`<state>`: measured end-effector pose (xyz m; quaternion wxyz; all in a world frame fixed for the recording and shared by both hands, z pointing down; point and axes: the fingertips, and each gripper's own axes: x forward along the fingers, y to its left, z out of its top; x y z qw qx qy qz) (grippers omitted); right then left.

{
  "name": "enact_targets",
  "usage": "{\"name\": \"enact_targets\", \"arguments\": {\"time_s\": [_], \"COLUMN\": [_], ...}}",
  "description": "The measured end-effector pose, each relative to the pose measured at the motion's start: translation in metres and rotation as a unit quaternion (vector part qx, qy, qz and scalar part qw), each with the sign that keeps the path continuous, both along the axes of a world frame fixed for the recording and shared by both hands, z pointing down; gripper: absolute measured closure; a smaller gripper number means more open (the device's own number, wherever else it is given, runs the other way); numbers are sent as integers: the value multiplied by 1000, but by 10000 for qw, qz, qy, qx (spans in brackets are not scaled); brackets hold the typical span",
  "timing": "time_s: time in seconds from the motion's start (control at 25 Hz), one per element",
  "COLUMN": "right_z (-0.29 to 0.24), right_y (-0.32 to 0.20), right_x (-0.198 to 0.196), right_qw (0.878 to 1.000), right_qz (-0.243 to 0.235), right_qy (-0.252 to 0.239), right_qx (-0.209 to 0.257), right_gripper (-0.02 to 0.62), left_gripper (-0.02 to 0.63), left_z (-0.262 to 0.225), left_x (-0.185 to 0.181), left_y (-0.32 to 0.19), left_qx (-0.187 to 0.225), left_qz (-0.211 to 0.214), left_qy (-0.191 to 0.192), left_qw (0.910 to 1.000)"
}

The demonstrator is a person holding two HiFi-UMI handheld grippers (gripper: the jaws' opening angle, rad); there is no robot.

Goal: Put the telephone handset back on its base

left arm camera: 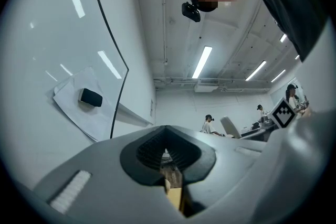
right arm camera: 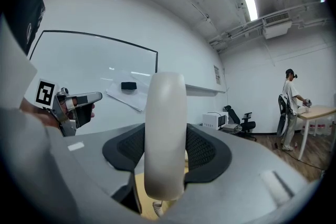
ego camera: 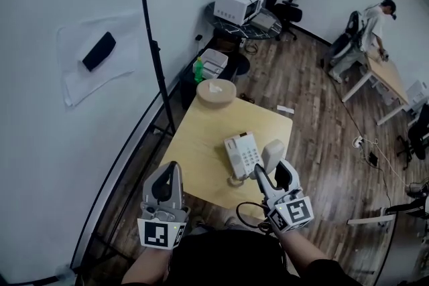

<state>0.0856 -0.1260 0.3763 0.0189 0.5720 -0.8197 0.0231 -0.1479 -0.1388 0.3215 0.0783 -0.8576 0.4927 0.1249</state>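
A white telephone base (ego camera: 241, 153) with a keypad lies near the front of the light wooden table (ego camera: 201, 137). Its cradle side is bare. The white handset (ego camera: 273, 153) stands upright just right of the base, and my right gripper (ego camera: 274, 174) is shut on it. In the right gripper view the handset (right arm camera: 165, 134) fills the gap between the jaws of the right gripper (right arm camera: 165, 152). The coiled cord (ego camera: 234, 181) hangs at the base's near end. My left gripper (ego camera: 167, 185) hovers over the table's near left corner, shut and holding nothing; the left gripper (left arm camera: 167, 153) shows its pads together.
A round wooden box (ego camera: 216, 92) sits at the table's far end. A whiteboard (ego camera: 67, 110) with a black eraser (ego camera: 99, 50) runs along the left. A black pole (ego camera: 153, 37) stands beside the table. Far off are a printer (ego camera: 238, 3), office chairs and a person (ego camera: 372, 27) at a desk.
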Motion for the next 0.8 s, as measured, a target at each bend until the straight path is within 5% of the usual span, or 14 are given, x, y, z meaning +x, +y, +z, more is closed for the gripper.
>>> {"name": "enact_targets", "arguments": {"time_s": [0.8], "right_z": [110], "right_y": [-97], "right_x": [30], "right_qw": [9917], "right_qz": [-374], "right_qy": [354], "right_qx": [-1179], "right_gripper": [368], "left_gripper": [606], "left_z": [44], "left_x": [39], "left_y": [-19], "left_qx": [-559], "left_qz": [-275], "left_qy": [12], "left_qw": [9981]}}
